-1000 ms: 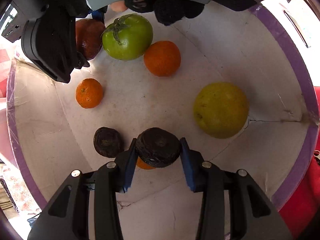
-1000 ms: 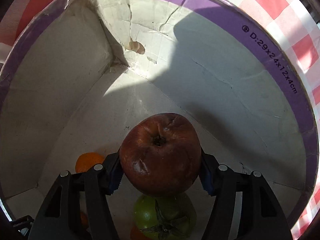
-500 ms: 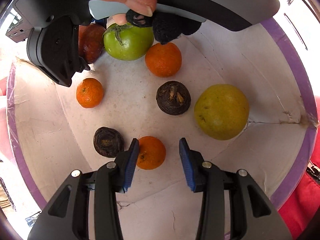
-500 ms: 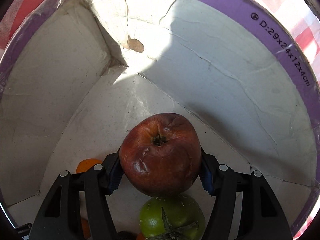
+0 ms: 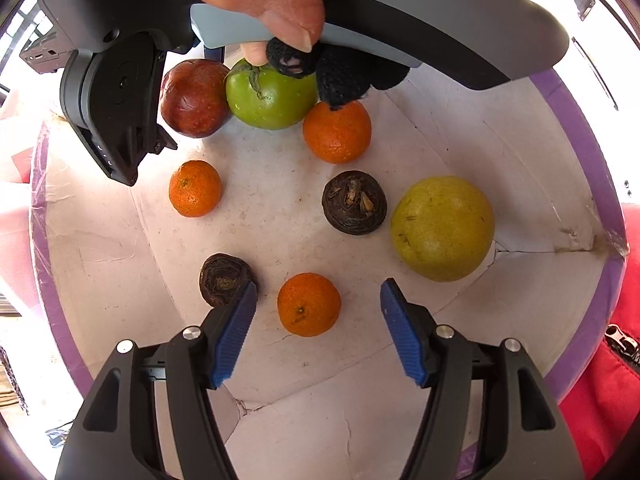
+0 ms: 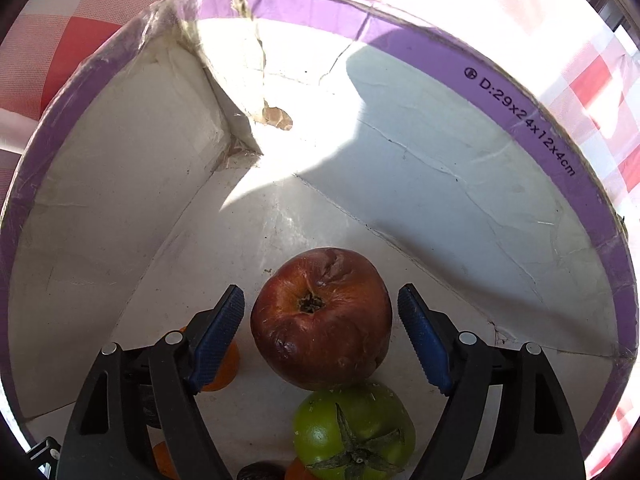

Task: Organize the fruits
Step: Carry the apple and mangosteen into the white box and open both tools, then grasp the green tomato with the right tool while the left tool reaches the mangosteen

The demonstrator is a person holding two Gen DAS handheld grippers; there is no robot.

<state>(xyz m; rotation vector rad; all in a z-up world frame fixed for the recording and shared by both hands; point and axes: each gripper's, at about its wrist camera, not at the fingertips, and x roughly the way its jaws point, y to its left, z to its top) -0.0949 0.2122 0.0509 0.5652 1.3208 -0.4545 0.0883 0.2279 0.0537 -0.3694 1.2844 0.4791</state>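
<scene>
Right gripper (image 6: 320, 312) jaws are opening, clear of the red apple (image 6: 320, 320) near the box (image 6: 400, 36) corner; it may roll into the green tomato (image 6: 354, 428); left gripper (image 5: 318, 312) opening, holding nothing

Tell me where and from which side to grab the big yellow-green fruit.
Grip the yellow-green fruit across its widest middle, coming straight down from above. It is round, sits free on the box floor near one wall, with only the dark bulb close by.
</scene>
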